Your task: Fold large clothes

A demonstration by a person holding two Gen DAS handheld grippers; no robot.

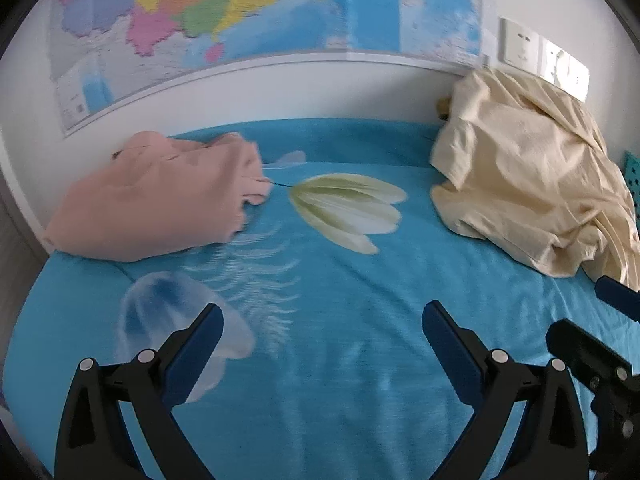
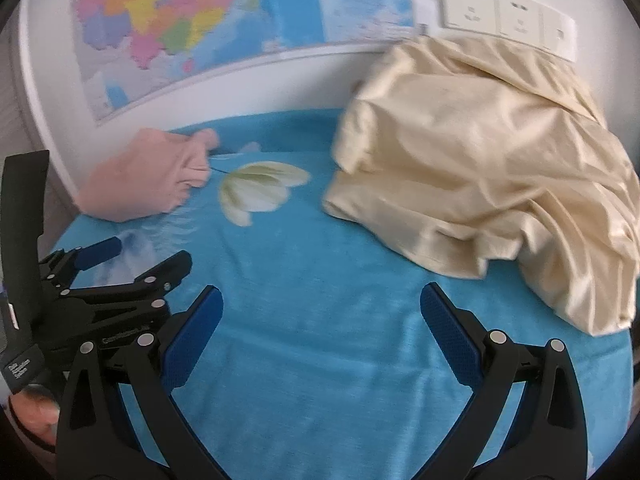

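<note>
Clothes lie in two heaps on my bed. My left tool (image 1: 322, 314) is spread wide over the blue bed sheet (image 1: 340, 380) at the bottom of the frame, and it holds nothing. My right tool (image 2: 322, 298) is spread wide too, with nothing in it. A pink cloth (image 1: 156, 196) sits bunched at the middle left. A big cream cloth (image 2: 480, 168) is piled at the upper right, against the white wall (image 1: 280, 92). A colourful map (image 2: 200, 20) hangs at the top.

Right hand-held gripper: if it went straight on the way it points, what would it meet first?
Probably the blue bedsheet: the open right hand-held gripper looks down at bare sheet, between the cream garment and the pink garment. Depth is unclear, so this is a judgement.
</note>
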